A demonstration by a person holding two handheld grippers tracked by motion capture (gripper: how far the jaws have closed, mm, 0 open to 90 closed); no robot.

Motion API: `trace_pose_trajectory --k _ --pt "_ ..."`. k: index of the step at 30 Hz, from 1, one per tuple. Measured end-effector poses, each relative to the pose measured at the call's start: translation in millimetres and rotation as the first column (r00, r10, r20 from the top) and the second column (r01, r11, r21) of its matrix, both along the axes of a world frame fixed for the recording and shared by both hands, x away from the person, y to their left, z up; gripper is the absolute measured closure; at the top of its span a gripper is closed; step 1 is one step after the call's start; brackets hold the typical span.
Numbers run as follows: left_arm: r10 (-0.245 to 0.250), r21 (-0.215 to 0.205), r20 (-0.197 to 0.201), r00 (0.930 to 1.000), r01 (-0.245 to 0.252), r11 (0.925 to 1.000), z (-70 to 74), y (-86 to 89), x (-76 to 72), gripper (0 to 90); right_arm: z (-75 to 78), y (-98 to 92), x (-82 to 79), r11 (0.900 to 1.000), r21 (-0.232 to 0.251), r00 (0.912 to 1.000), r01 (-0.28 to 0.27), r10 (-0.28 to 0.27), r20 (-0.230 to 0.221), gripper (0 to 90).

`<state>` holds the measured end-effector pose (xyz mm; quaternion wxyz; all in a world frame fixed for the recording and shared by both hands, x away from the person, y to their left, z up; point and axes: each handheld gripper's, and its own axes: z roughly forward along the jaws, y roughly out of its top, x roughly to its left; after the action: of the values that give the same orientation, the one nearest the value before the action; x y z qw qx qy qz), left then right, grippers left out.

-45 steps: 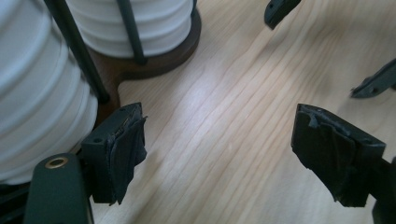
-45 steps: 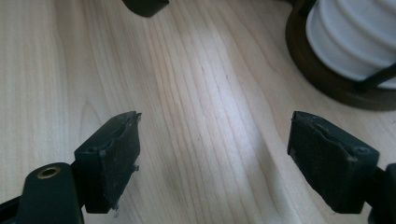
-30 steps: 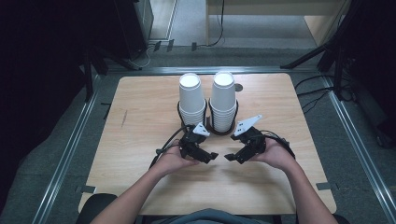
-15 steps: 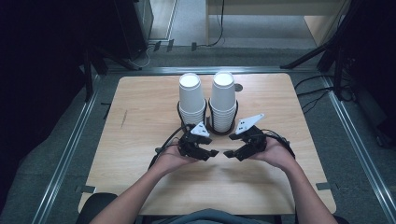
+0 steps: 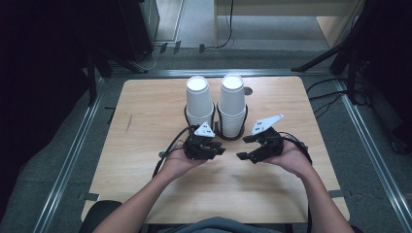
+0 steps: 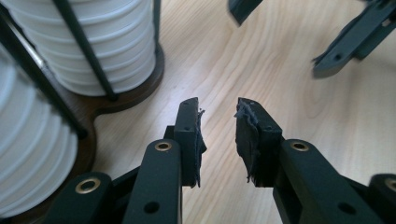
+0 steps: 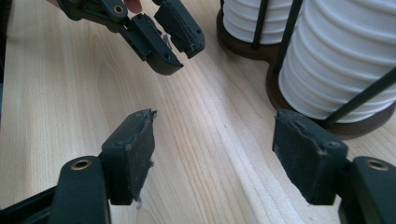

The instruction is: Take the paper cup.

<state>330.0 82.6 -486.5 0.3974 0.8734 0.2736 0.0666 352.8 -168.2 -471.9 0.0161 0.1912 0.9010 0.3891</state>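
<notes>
Two tall stacks of white paper cups, left stack (image 5: 199, 99) and right stack (image 5: 232, 104), stand in a dark wire holder (image 5: 228, 137) at the table's middle. Just in front of the holder, two hands hold the grippers low over the wood, tips facing each other. My left gripper (image 5: 219, 151) is open by a narrow gap with nothing between its pads (image 6: 218, 126). My right gripper (image 5: 242, 148) is open wide and also empty (image 7: 212, 140). The right gripper view has the left gripper (image 7: 184, 55) ahead and the cup stacks (image 7: 345, 60) to the right.
The light wooden table (image 5: 145, 126) has bare wood on both sides of the holder and in front of the hands. The holder's brown base (image 6: 126, 102) and thin black posts (image 6: 81, 51) stand close to the left gripper. Metal rails run along the floor beside the table.
Both grippers have shifted only slightly and stay in front of the cup holder. Nothing was taken hold of or let go.
</notes>
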Motion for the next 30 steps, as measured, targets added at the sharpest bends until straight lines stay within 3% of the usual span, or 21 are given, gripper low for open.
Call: trace_pose_trajectory --k 7,19,21,26,30 --pt "-0.012 -0.003 -0.024 0.9996 0.012 0.9999 7.9 -4.4 6.3 78.0 8.1 0.5 4.6 1.000 0.006 0.9992 0.020 -0.020 -0.034 30.2" --pt "0.005 -0.030 -0.071 0.9975 -0.007 0.9995 22.5 -6.0 24.0 81.4 26.1 0.0 17.1 1.000 -0.002 0.9993 0.024 -0.024 -0.030 30.0" --pt "0.009 -0.041 -0.055 0.9984 -0.012 0.9991 26.3 -7.1 26.2 81.7 29.4 -0.8 19.4 1.000 0.007 0.9992 0.027 -0.027 -0.029 30.1" --pt "0.037 -0.053 -0.062 0.9974 -0.041 0.9978 34.4 -8.9 33.6 84.5 32.2 -1.9 23.8 0.999 0.015 0.9988 0.037 -0.036 -0.033 30.2" --pt "0.058 -0.045 -0.053 0.9969 -0.060 0.9972 41.8 -14.9 38.6 86.1 37.0 -3.7 27.4 0.999 0.009 0.9986 0.047 -0.047 -0.023 30.2"
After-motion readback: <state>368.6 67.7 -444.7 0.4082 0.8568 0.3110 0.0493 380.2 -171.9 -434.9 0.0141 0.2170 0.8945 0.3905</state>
